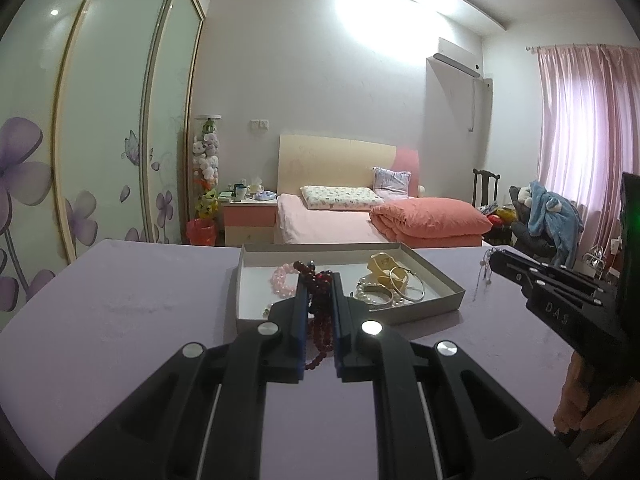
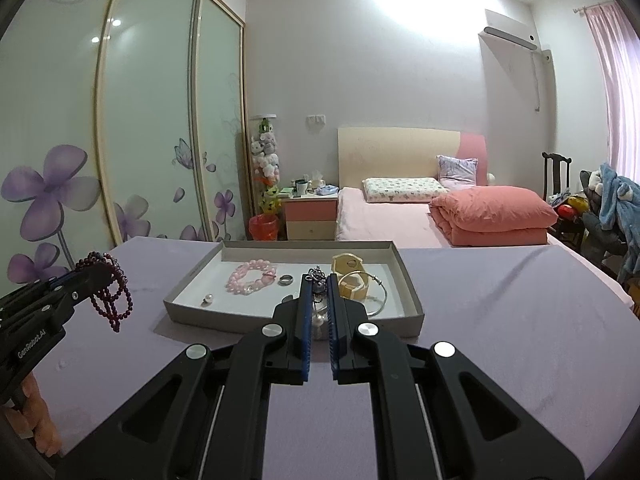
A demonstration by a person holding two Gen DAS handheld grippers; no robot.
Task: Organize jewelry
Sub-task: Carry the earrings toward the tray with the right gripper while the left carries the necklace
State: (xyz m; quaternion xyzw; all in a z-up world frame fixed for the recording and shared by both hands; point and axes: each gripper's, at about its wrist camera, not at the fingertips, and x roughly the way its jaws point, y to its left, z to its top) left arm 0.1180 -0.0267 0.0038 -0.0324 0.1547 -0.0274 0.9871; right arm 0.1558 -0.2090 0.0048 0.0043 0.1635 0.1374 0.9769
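Observation:
My left gripper (image 1: 319, 280) is shut on a dark red bead necklace (image 1: 320, 320) and holds it above the lilac table, in front of the grey jewelry tray (image 1: 448, 282); it also shows in the right wrist view (image 2: 108, 292). My right gripper (image 2: 316, 280) is shut on a thin chain with pearls (image 2: 318, 304), held over the tray's near edge (image 2: 288, 326). In the tray lie a pink bead bracelet (image 2: 250, 276), a ring (image 2: 286, 279), a pearl (image 2: 208, 299), a cream bangle (image 2: 352, 276) and a silver bangle (image 2: 380, 296).
The table (image 2: 500, 320) has a lilac cloth. Behind it are a bed (image 2: 400, 216) with a folded orange quilt, a nightstand (image 2: 310, 216), a red bin (image 2: 264, 227), sliding wardrobe doors (image 2: 152, 120) and a chair with clothes (image 2: 612, 204).

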